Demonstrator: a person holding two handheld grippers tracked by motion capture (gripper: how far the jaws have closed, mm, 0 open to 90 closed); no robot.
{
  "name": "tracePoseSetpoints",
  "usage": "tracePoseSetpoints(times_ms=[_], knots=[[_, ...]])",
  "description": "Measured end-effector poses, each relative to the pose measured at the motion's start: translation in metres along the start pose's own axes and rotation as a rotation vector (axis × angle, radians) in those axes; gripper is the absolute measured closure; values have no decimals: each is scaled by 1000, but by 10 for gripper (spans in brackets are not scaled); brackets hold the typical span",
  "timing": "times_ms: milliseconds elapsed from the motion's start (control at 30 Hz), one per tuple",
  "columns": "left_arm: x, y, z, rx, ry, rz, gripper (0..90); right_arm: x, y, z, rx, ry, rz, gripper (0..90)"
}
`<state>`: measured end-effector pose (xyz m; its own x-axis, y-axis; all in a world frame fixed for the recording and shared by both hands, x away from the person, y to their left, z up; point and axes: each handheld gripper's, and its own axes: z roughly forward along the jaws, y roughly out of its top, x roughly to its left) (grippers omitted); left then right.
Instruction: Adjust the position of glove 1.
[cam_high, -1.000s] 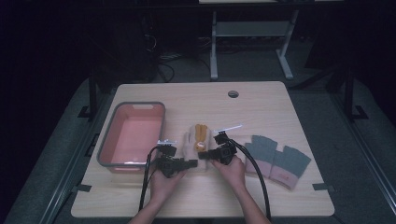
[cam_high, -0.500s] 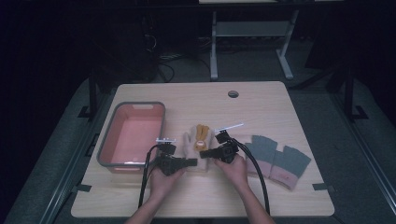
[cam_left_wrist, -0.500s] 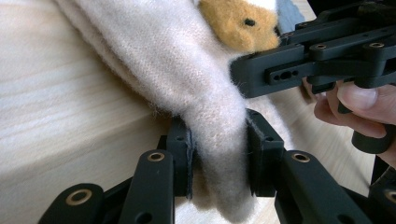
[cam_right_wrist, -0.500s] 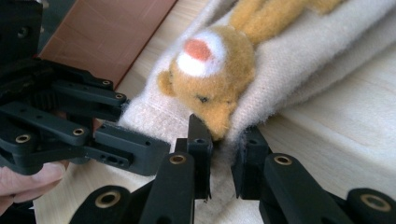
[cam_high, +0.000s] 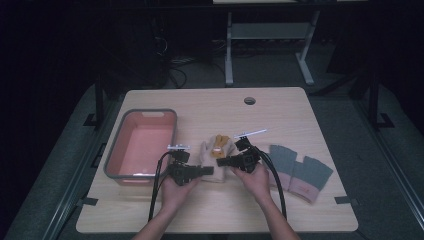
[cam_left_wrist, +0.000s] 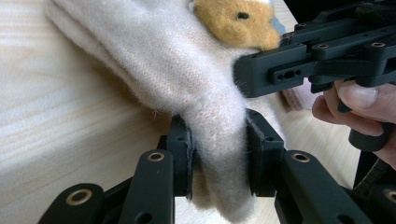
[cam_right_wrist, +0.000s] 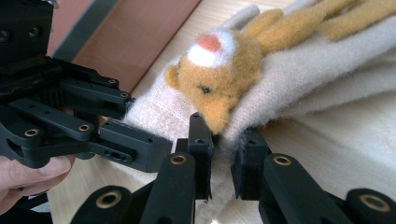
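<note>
Cream knitted mitten, of fuzzy, napped wool, lying flat near the middle of the pale wood-grain table, just right of the tray. A felted orange-brown animal figure with a dark eye and a white-and-red patch on its head is fixed to the mitten's upper face.

Left gripper: black, hard-edged linkage with brass-coloured pivot bushings; its jaws have just been closing and now pinch a thick fold at the mitten's near edge, the wool bulging between the pads. Right gripper: same construction, jaws likewise just closed, clamping a thinner fold of the mitten directly below the animal's muzzle. The two grippers face each other across the mitten's near end, almost touching, each held in one hand.

Tray: rectangular, rounded corners, grey rim, smooth salmon-pink inside, at the table's left. Grey gloves: a fingerless pair with pinkish cuffs, lying flat to the right. No legible writing appears.
</note>
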<state>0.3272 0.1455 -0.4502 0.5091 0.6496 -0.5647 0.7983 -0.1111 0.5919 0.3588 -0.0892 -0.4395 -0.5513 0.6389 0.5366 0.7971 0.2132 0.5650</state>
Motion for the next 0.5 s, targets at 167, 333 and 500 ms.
tracePoseSetpoints(times_ms=[167,333,500], knots=[[-3,5,-3,-3,-4,12,668,3,3,-6,-9,-2,-17,796],[-7,8,-7,-15,-9,27,668,7,7,-11,-16,-5,-26,796],[-8,12,-12,-24,-10,35,668,10,12,-15,-28,2,-35,796]])
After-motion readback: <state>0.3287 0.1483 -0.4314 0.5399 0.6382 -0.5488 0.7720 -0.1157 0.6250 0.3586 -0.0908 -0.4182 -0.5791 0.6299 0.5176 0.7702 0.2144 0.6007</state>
